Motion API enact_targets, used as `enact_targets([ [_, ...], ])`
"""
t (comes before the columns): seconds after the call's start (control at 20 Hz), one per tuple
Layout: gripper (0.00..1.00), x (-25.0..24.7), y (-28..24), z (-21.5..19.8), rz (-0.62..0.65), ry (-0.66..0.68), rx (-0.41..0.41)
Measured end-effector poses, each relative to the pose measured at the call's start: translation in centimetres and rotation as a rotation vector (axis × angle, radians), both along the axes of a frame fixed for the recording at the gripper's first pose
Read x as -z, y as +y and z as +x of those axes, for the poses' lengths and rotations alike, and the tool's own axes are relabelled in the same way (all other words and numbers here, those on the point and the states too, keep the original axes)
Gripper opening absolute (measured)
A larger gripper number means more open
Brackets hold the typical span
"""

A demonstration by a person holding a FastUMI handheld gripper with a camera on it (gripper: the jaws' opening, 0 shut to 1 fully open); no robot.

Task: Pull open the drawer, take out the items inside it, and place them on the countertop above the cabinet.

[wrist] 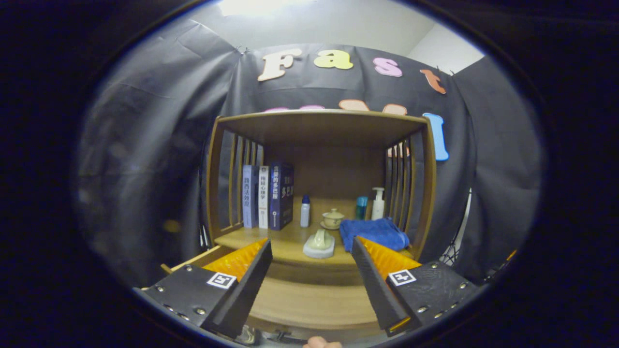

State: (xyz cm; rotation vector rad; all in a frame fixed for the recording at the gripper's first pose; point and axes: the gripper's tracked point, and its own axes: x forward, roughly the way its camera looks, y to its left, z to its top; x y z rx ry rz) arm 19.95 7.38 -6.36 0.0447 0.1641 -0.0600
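Your gripper (312,253) is level, facing the cabinet (321,128), fingers wide apart w/ nothing between. Drawer (314,302) is pulled out below them; soap dish (319,244) sits on the countertop (285,241) just ahead.

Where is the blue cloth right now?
In the gripper view, the blue cloth lies on the cabinet shelf, right of the pale dish, below the pump bottle, just beyond the open claw.

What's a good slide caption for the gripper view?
Open gripper facing a wooden cabinet whose shelf holds books, a blue towel, bottles and a lidded teacup.
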Motion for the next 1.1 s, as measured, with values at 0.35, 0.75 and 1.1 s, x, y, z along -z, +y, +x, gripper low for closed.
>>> enact_targets([
  [0.35, 0.99, 6.4, 1.5, -5.5, -0.017, 0.071, 0.035],
  [0.75, 0.98, 10.5, 5.0, -7.9, -0.061, 0.12, 0.014],
  [1.1, 0.98, 13.9, 4.1, -6.1, -0.044, 0.186, 0.083],
])
